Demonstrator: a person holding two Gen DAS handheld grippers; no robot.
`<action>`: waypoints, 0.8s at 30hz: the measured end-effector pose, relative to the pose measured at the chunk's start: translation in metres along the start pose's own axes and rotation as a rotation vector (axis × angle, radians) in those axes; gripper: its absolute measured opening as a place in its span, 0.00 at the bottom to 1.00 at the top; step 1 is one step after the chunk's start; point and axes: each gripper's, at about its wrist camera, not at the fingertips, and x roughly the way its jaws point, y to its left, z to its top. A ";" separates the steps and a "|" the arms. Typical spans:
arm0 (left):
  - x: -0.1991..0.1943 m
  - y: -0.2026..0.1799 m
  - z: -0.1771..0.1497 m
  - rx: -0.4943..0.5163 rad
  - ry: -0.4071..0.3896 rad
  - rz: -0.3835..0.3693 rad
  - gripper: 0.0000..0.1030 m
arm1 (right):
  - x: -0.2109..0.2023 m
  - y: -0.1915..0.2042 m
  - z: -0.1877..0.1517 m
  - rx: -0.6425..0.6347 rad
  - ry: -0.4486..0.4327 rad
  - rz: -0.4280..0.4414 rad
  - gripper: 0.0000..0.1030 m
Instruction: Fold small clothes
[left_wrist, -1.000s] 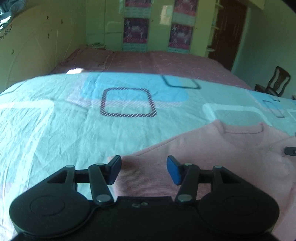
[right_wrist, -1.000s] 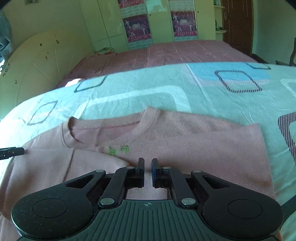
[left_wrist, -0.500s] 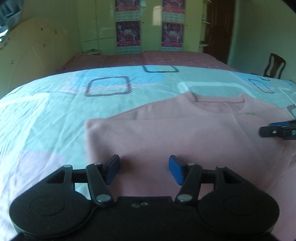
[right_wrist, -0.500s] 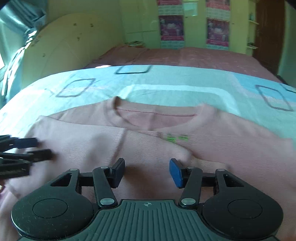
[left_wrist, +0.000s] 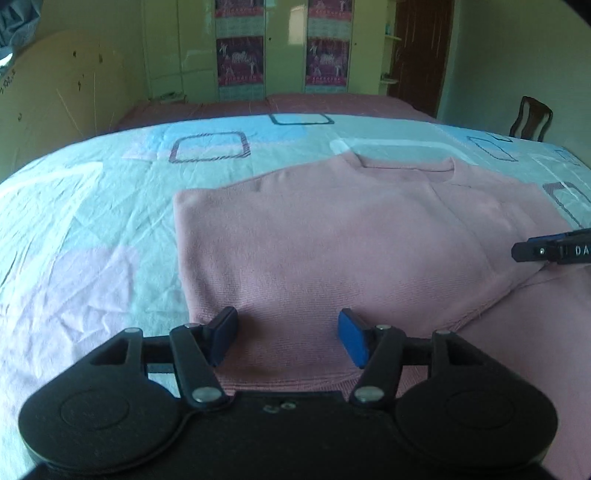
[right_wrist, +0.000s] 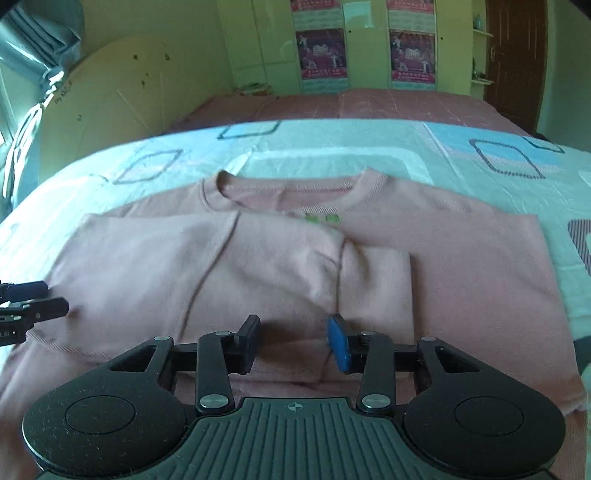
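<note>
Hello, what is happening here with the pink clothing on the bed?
A person with a gripper in each hand is folding a pink sweatshirt that lies on a patterned bedsheet. One side and its sleeve are already folded across the front. The left gripper and the right gripper are both open just above the fabric and hold nothing. The other side is not yet folded in.

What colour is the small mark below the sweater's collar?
Green, on the pink sweater; the mark shows best in the right wrist view.
</note>
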 end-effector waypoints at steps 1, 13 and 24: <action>-0.003 0.000 -0.001 0.002 0.005 0.004 0.57 | -0.005 -0.002 0.000 0.018 -0.003 0.002 0.39; -0.022 0.002 -0.011 -0.004 0.008 0.006 0.58 | -0.030 -0.002 -0.010 0.055 -0.023 -0.023 0.39; -0.076 0.014 -0.059 0.045 0.026 0.011 0.66 | -0.138 -0.050 -0.066 0.202 -0.067 -0.117 0.44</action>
